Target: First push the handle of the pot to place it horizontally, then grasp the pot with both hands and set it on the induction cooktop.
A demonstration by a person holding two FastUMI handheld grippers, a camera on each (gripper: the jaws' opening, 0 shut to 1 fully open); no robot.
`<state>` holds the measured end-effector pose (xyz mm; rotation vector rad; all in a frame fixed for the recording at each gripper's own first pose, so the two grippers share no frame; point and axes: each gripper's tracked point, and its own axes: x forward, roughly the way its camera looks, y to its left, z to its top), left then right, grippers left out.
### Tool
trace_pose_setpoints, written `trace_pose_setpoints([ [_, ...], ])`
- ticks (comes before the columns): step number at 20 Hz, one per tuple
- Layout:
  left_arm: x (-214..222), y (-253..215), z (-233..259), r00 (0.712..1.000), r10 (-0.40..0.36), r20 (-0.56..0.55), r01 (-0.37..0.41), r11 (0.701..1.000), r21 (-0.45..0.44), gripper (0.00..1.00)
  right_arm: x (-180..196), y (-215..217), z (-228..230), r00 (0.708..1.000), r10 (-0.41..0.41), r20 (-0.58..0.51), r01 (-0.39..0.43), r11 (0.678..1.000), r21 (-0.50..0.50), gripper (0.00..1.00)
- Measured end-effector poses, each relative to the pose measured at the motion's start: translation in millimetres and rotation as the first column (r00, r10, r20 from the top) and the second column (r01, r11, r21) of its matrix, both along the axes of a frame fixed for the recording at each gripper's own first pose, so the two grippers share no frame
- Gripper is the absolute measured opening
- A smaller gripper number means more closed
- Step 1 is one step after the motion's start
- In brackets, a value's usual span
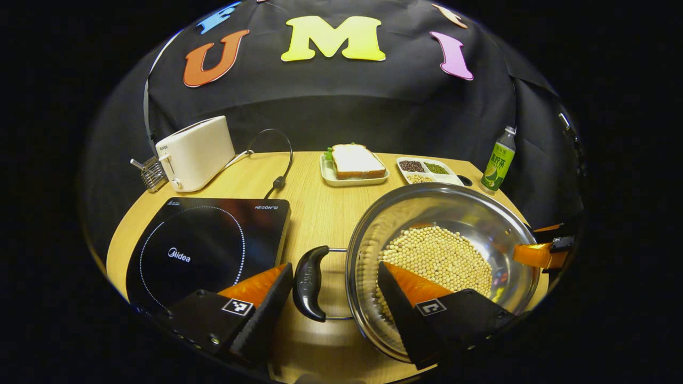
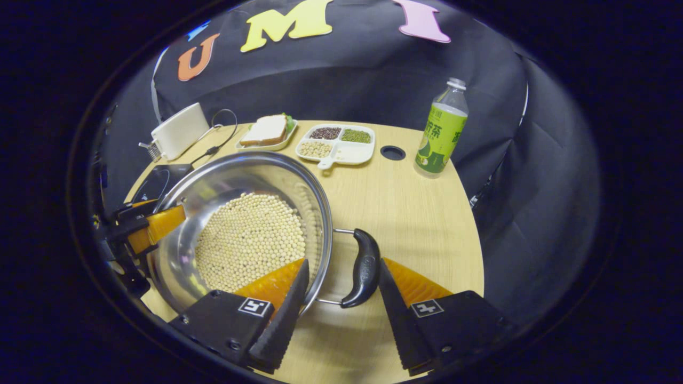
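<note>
A steel pot (image 1: 480,213) holding soybeans (image 1: 437,256) stands on the wooden table, to the right of the black induction cooktop (image 1: 208,245). My left gripper (image 1: 336,280) is open, straddling the pot's black left handle (image 1: 309,282) and rim, one finger over the beans. In the right gripper view, my right gripper (image 2: 341,272) is open around the pot's other black handle (image 2: 365,269) and rim, with the pot (image 2: 256,170) to its left. Each gripper appears across the pot from the other: the right gripper (image 1: 539,253) and the left gripper (image 2: 152,226). The cooktop (image 2: 155,181) peeks out behind the pot.
Along the back of the table stand a white toaster (image 1: 195,152) with its cord, a sandwich on a plate (image 1: 355,162), a divided dish of grains (image 1: 427,170) and a green bottle (image 1: 499,160). A round hole (image 2: 393,152) sits in the tabletop near the bottle.
</note>
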<state>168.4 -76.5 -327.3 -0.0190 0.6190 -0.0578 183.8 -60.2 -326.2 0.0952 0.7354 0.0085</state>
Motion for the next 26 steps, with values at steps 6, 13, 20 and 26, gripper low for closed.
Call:
trace_pose_setpoints([
  [6, 2.3, 6.6, -7.0, 0.999, 0.02, -0.029, -0.02, 0.999, 0.032, 0.82, 2.2, -1.4, 1.2, 0.999, -0.023, -0.041, 0.024, 1.0, 0.005, 0.69],
  [13, 0.8, 5.6, 5.0, 1.0, -0.008, -0.021, 0.009, 0.999, 0.045, 0.75, -7.6, -0.3, 7.7, 0.996, -0.063, -0.069, 0.067, 0.996, 0.062, 0.57],
  [20, -9.9, 15.6, 35.5, 1.0, -0.01, 0.006, 0.01, 0.999, 0.037, 0.64, -25.3, 7.8, 39.0, 0.997, -0.075, -0.033, 0.078, 0.995, 0.069, 0.56],
  [26, -30.7, 55.2, 60.4, 0.999, 0.024, 0.025, -0.025, 0.999, 0.039, 0.64, -36.3, 46.6, 67.5, 0.999, -0.047, 0.0, 0.047, 0.996, 0.075, 0.56],
])
